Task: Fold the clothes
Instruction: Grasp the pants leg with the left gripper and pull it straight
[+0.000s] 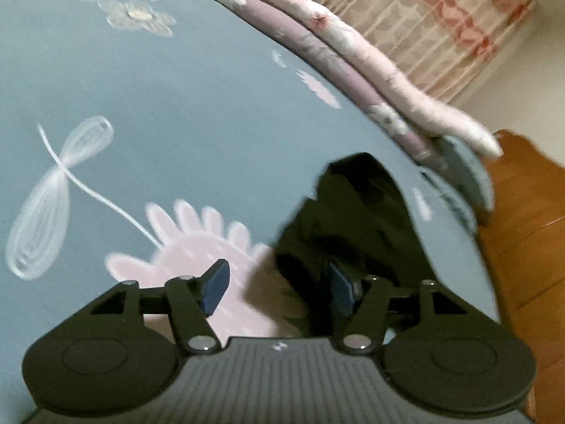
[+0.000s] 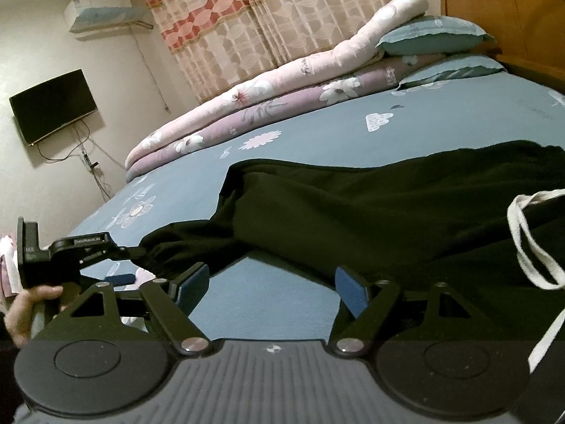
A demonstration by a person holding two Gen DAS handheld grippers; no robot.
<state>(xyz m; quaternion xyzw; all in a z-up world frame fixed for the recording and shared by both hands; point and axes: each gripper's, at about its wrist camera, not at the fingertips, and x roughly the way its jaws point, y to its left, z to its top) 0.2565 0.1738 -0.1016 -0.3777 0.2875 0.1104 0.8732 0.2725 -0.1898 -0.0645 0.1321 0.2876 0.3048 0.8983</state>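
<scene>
Item: black drawstring trousers [image 2: 370,212], spread flat on my blue floral bedsheet [image 2: 317,134] | left gripper [image 1: 279,289]: jaws apart, pinching nothing, cuff just past right pad | right gripper [image 2: 272,289]: jaws wide, bare sheet between | white drawstring [image 2: 529,247] near my right | folded quilts [image 2: 265,102] at far edge.

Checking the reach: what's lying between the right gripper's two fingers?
Only bare blue bedsheet, seen in the right wrist view; the black trousers lie just beyond the right gripper.
</scene>
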